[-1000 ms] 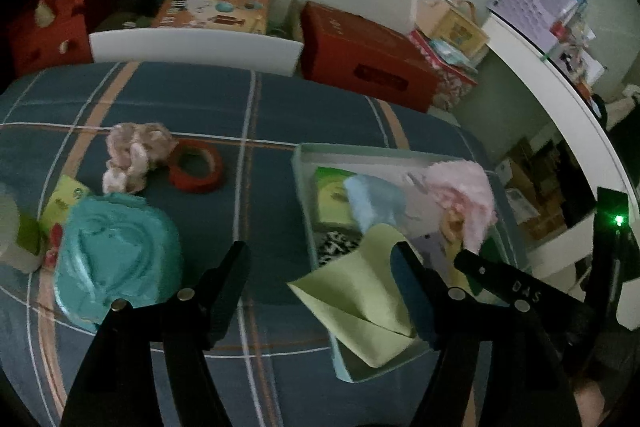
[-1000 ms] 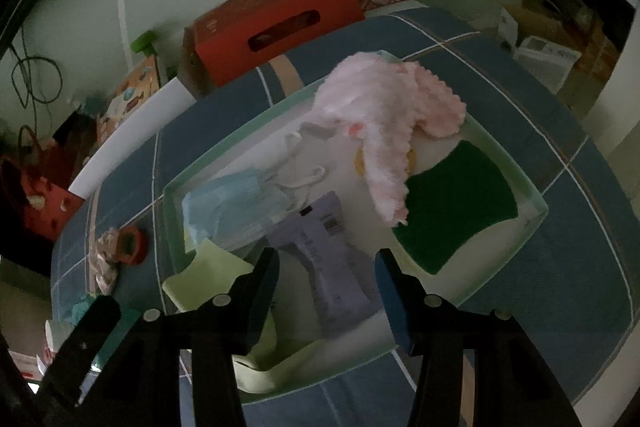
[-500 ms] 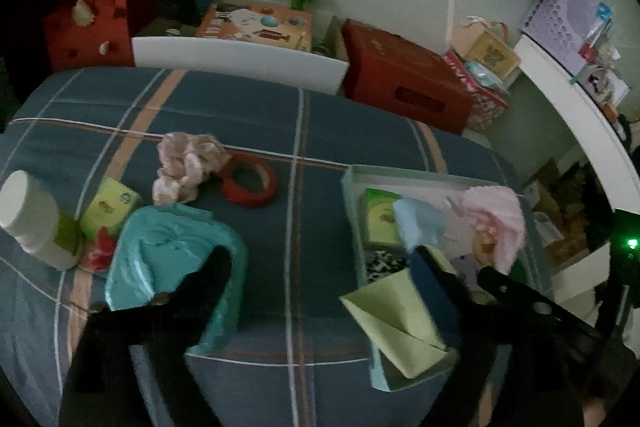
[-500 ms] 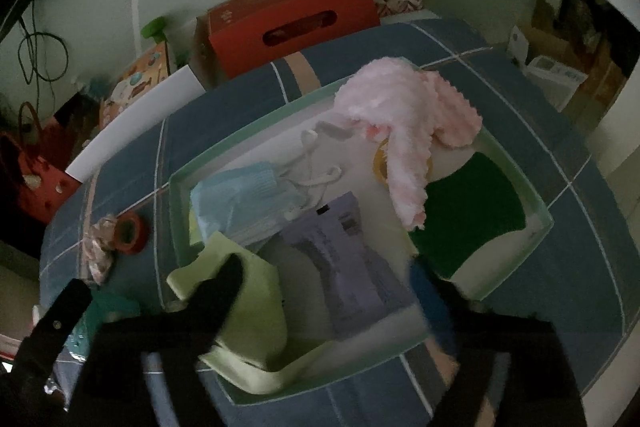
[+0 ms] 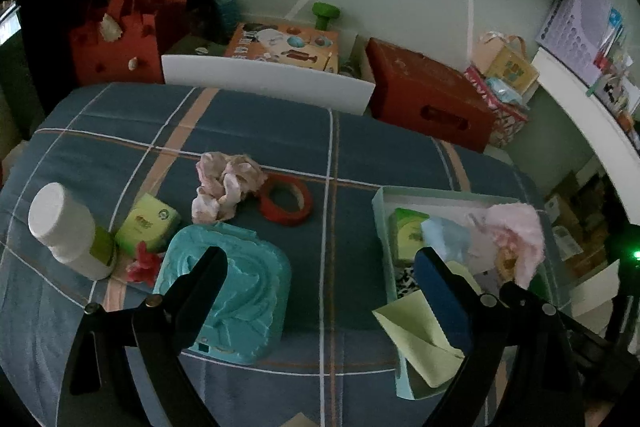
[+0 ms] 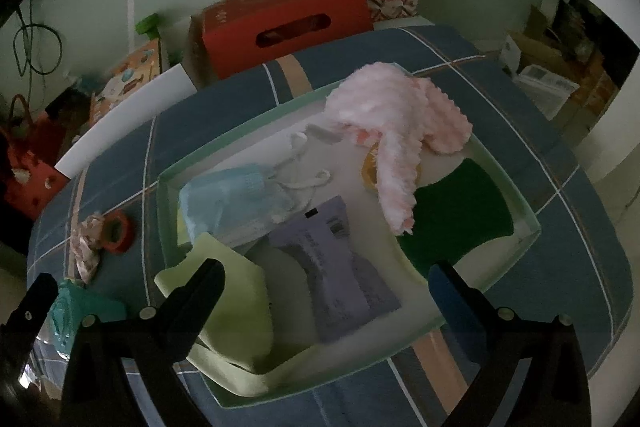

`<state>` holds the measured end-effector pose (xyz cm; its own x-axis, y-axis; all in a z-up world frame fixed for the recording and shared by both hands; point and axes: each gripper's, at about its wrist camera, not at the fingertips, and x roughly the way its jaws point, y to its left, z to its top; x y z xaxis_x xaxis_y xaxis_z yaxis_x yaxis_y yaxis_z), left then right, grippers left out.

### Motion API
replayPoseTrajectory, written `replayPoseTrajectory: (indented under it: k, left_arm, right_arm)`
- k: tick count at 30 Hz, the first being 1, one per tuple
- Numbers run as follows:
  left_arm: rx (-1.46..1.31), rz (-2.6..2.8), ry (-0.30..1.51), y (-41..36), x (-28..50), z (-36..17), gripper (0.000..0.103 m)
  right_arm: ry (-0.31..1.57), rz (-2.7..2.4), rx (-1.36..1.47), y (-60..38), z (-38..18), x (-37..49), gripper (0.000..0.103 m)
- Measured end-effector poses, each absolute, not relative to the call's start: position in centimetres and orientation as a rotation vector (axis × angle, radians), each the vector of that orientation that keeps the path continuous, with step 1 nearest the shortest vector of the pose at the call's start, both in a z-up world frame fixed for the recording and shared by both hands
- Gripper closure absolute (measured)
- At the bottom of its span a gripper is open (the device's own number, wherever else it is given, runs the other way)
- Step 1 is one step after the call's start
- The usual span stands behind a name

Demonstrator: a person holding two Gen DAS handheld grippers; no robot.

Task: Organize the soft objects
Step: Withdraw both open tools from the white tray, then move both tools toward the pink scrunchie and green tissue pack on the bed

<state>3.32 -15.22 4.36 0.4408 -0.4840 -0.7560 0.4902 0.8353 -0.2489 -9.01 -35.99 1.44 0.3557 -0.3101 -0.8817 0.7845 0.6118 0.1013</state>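
A pale green tray on the plaid blue cloth holds a fluffy pink cloth, a blue face mask, a yellow-green cloth, a lilac packet and a dark green pad. A pink scrunchie lies on the cloth left of the tray. A teal wipes pack lies near the front. My left gripper is open and empty above the cloth between pack and tray. My right gripper is open and empty above the tray's near side.
A red tape roll, a white bottle, a small green box and a red flower clip lie on the cloth. A red box, a red bag and a white board stand behind the table.
Both grippers have pulled back and up from the tray, and both have opened wider. The yellow-green cloth stays draped over the tray's near corner.
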Motion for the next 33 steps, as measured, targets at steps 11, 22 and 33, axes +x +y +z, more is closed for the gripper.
replayPoseTrajectory:
  k: [11, 22, 33]
  left_arm:
    - [-0.017, -0.499, 0.876, -11.8, 4.6, 6.1, 0.008]
    - [-0.055, -0.307, 0.859, -5.4, 7.3, 6.1, 0.008]
    - [-0.063, -0.251, 0.876, -1.7, 8.2, 5.8, 0.008]
  right_arm:
    - [0.955, -0.659, 0.528, -32.6, 2.1, -6.1, 0.000]
    - [0.965, -0.519, 0.466, -27.3, 2.5, -2.5, 0.000]
    - [0.960, -0.502, 0.465, -26.0, 2.6, -1.7, 0.000]
